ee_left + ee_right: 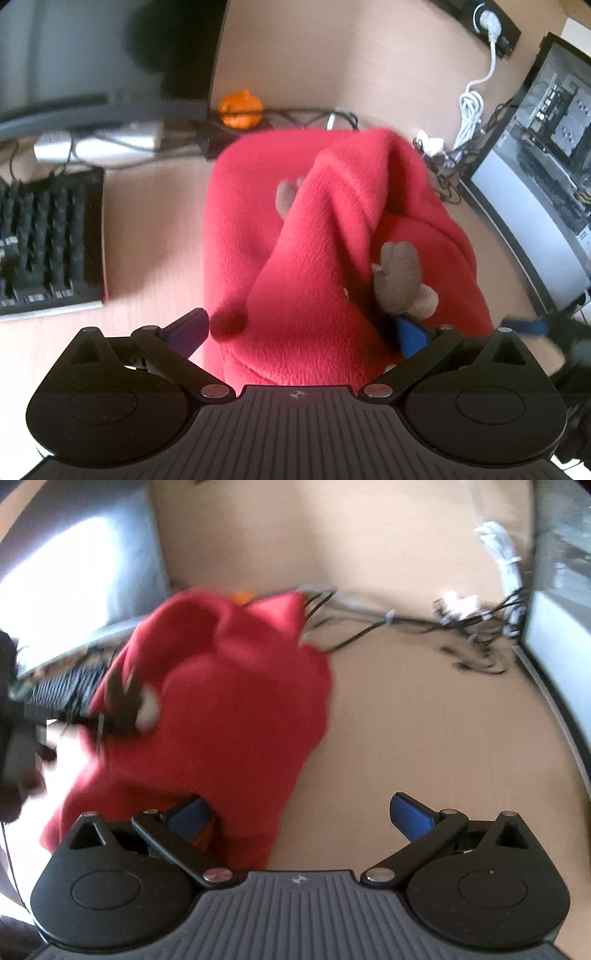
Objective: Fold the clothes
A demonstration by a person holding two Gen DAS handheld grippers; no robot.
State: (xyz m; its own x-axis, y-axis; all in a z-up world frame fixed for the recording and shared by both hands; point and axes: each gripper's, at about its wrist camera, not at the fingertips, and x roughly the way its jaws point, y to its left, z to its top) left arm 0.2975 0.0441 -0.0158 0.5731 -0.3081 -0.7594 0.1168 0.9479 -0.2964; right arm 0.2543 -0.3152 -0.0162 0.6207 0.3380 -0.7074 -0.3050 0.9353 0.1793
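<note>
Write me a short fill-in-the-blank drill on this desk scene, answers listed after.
1. The fleece garment bunched on the desk is ____ in colour.
2. In the left wrist view, the black keyboard lies to the ____ of the garment.
3. The left gripper and the right gripper both have their jaws ____.
4. The white cable is plugged into a wall ____.

Answers: red; left; open; socket

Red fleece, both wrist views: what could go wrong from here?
1. The fleece is bunched in a ridge, so a fold may set crooked.
2. The cables lie right behind it and might snag.
3. Both tools, left and right, are open; the fleece is unheld.
</note>
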